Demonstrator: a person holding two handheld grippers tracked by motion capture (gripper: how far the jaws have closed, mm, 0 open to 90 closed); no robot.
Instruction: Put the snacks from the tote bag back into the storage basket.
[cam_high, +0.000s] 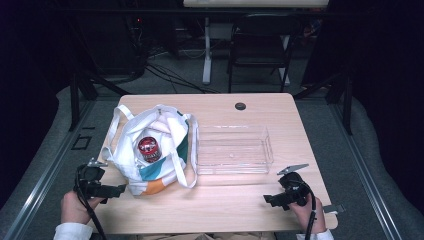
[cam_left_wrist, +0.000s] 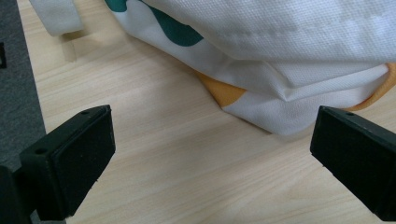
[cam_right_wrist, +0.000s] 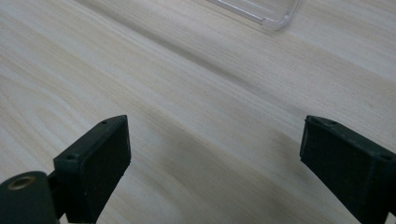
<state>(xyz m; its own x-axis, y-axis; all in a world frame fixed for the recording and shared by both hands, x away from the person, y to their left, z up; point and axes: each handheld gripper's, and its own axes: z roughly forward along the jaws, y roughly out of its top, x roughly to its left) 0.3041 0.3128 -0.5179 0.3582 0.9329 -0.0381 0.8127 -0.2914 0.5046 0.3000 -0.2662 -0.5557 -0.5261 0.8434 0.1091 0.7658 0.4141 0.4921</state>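
A dim room with a folding chair and cables on the floor is lying behind a pale wooden table (cam_high: 300, 125), and on that table the work appears to be getting things out of a cloth tote bag (cam_high: 150, 150) and into a clear plastic bin (cam_high: 232, 149). The bag is sitting toward the table's left edge, slumped open, with a red-lidded jar (cam_high: 148, 148) showing in its mouth; the bin is lying just to its right, near the table's middle, its long axis running left to right. The left gripper (cam_high: 112, 190) is resting near the front left corner, pointing rightward at the bag's lower corner, and in the left gripper view that white-and-orange corner (cam_left_wrist: 275, 112) is lying just ahead of the jaws, which are standing wide apart with only bare wood between them. The right gripper (cam_high: 270, 199) is hovering near the front right corner, pointing leftward along the front edge, its jaws likewise spread and holding nothing, with the bin's corner (cam_right_wrist: 271, 16) well ahead of them. The left hand is clearly the nearer one to the bag, so it is probably the one to reach first.
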